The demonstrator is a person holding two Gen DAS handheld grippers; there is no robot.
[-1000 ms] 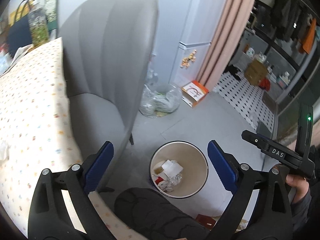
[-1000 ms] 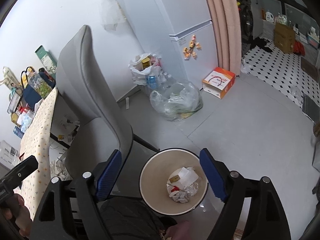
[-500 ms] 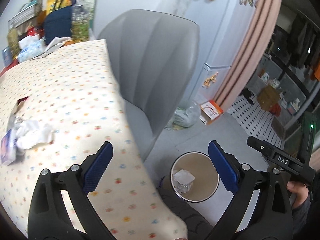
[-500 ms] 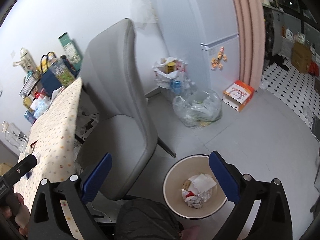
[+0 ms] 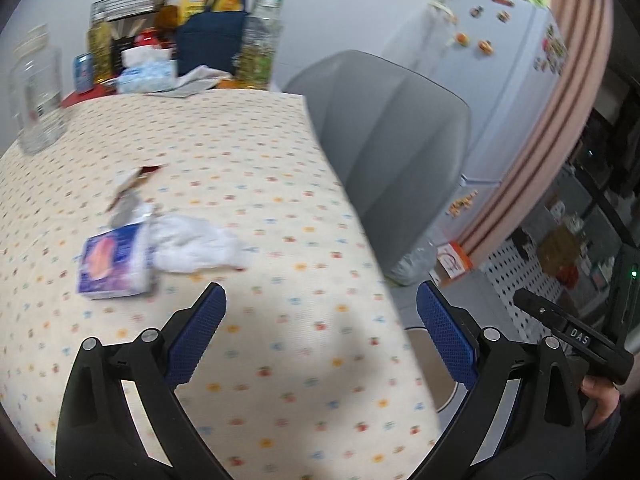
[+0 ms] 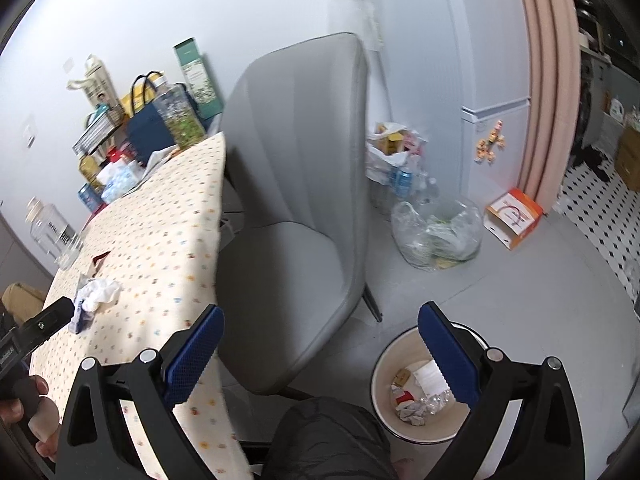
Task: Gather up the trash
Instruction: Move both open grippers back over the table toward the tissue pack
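Crumpled white tissue (image 5: 192,246) touching blue-purple packet (image 5: 114,262) on table, torn wrapper (image 5: 130,190) just behind

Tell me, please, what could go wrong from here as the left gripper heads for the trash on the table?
1. The crumpled tissue touches the purple packet; the open left gripper may pinch only one or drag both.
2. A torn wrapper lies just behind them and could be pushed farther away.
3. The bin sits on the floor beside the grey chair, off the table's edge, so a loosely held tissue might drop short.
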